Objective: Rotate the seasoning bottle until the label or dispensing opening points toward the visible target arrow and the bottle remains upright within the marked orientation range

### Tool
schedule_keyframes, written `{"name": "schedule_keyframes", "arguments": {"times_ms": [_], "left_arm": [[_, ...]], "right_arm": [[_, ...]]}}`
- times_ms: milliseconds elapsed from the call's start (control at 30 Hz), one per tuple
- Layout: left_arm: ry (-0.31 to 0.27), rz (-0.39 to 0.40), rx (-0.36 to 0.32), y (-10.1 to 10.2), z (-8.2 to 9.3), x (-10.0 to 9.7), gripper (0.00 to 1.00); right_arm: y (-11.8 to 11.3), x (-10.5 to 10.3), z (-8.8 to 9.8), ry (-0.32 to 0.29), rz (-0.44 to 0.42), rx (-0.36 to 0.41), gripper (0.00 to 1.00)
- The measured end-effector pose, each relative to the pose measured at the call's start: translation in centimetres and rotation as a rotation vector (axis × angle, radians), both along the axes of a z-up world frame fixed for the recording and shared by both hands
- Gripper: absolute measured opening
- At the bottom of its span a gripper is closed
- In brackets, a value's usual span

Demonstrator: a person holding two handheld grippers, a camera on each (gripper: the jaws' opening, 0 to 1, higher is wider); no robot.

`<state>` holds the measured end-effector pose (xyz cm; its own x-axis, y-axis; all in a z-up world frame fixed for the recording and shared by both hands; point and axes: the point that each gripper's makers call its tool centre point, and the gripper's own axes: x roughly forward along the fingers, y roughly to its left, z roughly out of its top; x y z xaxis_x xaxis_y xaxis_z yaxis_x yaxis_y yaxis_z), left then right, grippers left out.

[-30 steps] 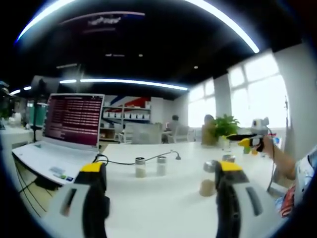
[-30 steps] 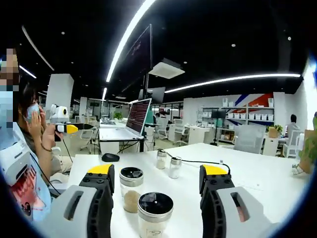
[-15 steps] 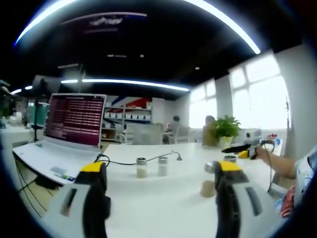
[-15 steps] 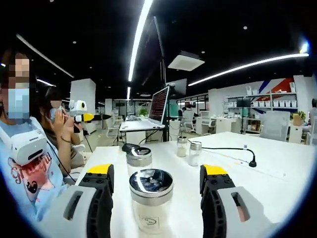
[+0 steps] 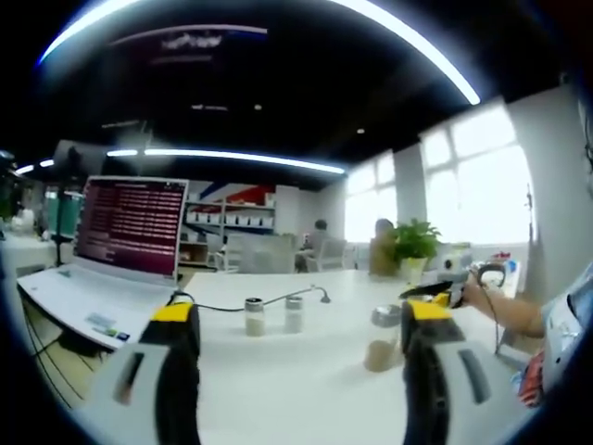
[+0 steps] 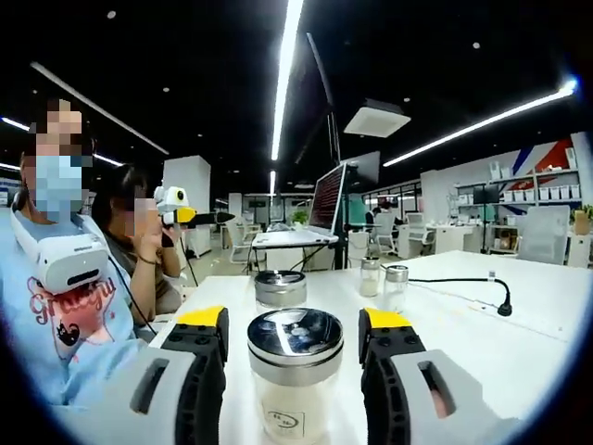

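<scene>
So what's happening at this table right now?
A person holds a gripper in each hand over a white table. The right gripper has its jaws open either side of a steel-capped seasoning bottle, not clamped. The left gripper is open over bare table. A second bottle stands behind the first, two small shakers farther back, and a laptop at the edge.

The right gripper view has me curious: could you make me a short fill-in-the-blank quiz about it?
1. The seasoning bottle between the right gripper's jaws has a shiny ____ lid.
2. That bottle stands ____, not tipped over.
3. Behind it, two small shakers stand beside a black ____.

Missing words: metal; upright; cable
</scene>
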<state>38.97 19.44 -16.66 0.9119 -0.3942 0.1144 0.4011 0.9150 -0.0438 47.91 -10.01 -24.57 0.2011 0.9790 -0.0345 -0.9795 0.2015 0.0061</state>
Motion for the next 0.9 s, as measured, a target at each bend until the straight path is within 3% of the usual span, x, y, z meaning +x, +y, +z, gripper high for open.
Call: {"name": "schedule_keyframes", "arguments": {"times_ms": [133,300,400,500,700,900], "left_arm": [[-0.002,0.004,-0.005,0.2,0.0,0.0,0.95],[-0.003,0.007,-0.009,0.3,0.0,0.0,0.95],[-0.005,0.002,-0.011,0.4,-0.1,0.4,0.95],[0.03,0.005,-0.018,0.3,-0.8,0.8,0.95],[-0.001,-0.015,0.008,-0.6,-0.1,0.1,0.97],[0.015,-0.004,0.013,-0.4,-0.4,0.0,0.97]], "right_arm": [[0.1,0.1,-0.6,0.013,0.004,-0.01,0.55],[0.1,-0.1,-0.7,-0.016,0.029,-0.012,0.41],[0.0,-0.3,-0.7,-0.038,0.041,-0.004,0.41],[0.0,-0.4,-0.6,-0.041,0.052,0.021,0.41],[-0.1,-0.2,-0.6,-0.028,0.026,0.0,0.41],[-0.1,-0.2,-0.6,-0.015,0.004,0.0,0.41]]}}
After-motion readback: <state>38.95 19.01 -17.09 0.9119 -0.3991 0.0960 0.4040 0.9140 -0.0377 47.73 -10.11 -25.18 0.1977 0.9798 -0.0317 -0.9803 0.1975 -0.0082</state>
